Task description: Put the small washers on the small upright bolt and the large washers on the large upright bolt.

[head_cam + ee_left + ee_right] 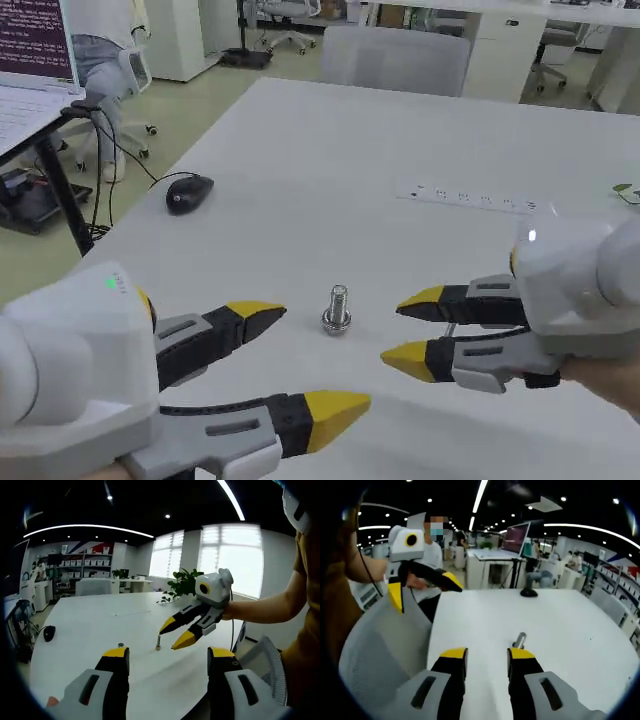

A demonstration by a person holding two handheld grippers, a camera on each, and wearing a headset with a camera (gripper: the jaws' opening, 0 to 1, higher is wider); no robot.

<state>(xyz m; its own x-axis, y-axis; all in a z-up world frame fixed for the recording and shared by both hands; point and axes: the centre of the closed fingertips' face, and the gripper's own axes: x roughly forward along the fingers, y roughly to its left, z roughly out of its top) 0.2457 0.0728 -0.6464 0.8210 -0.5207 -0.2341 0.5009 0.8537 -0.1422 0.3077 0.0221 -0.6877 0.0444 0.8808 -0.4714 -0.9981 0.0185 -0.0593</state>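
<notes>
Both empty, jaws apart: left gripper (326,358) and right gripper (392,330) flank the upright bolt (337,308). One careless nudge could topple it.

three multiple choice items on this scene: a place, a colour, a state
1. Where does the upright bolt stand?
A. between the two grippers
B. beside the mouse
C. on the power strip
2. What colour are the jaw tips?
A. red
B. yellow
C. green
3. How is the left gripper?
A. shut on the bolt
B. shut on nothing
C. open
Answers: 1 A, left gripper on one side, right gripper on the other; 2 B, all four tips are yellow; 3 C, its jaws stand wide apart.
</notes>
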